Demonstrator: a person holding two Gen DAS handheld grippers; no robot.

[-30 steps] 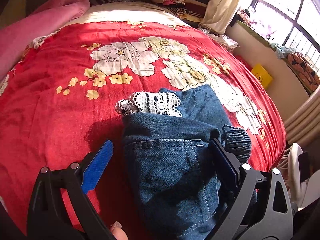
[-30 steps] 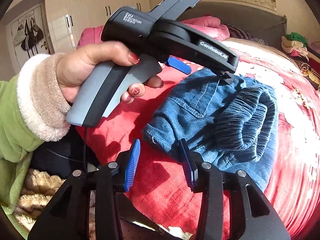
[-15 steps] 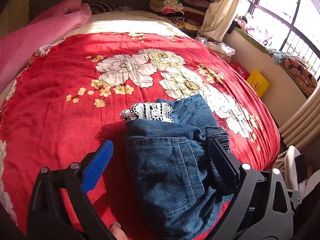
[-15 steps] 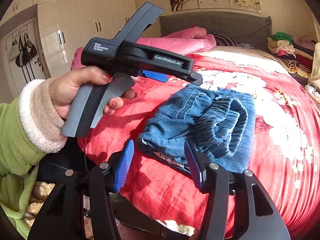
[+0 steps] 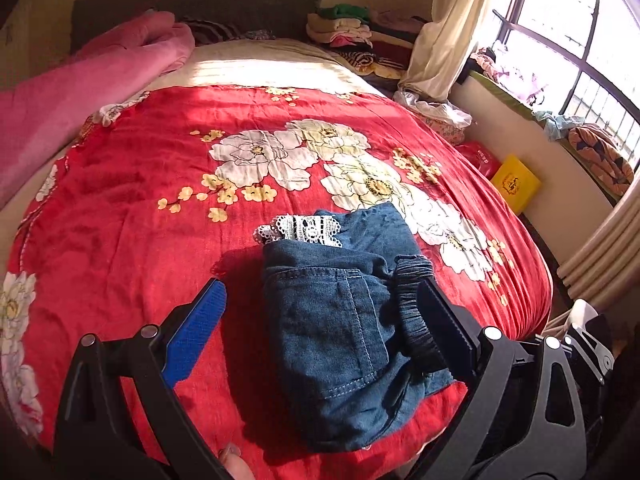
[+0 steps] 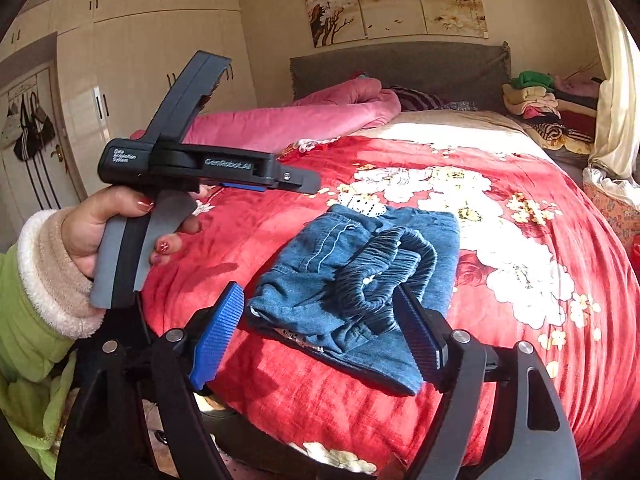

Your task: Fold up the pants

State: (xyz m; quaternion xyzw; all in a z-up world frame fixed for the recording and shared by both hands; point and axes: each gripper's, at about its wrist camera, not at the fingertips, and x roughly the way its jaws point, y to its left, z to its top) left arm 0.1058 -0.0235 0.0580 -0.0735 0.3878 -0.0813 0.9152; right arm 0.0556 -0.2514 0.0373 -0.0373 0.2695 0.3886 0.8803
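Note:
Small blue denim pants (image 5: 344,328) with a white lace trim (image 5: 304,230) and a dark elastic waistband (image 5: 416,300) lie folded into a compact bundle near the foot of the bed; they also show in the right wrist view (image 6: 352,280). My left gripper (image 5: 324,328) is open and empty, held above and behind the bundle. My right gripper (image 6: 320,328) is open and empty, held off the bed's edge in front of the bundle. The left gripper's body (image 6: 192,164) shows in the right wrist view, held in a hand above the bed.
The bed has a red floral cover (image 5: 160,208). A pink quilt (image 5: 80,88) lies rolled at the left. Stacked clothes (image 5: 348,36) sit by the headboard. A yellow box (image 5: 514,182) and a radiator (image 5: 600,256) stand right of the bed. Wardrobes (image 6: 140,60) line the left wall.
Both grippers have pulled back and up from the folded pants. The right gripper's fingers have spread wider. The pants stay in place on the bed.

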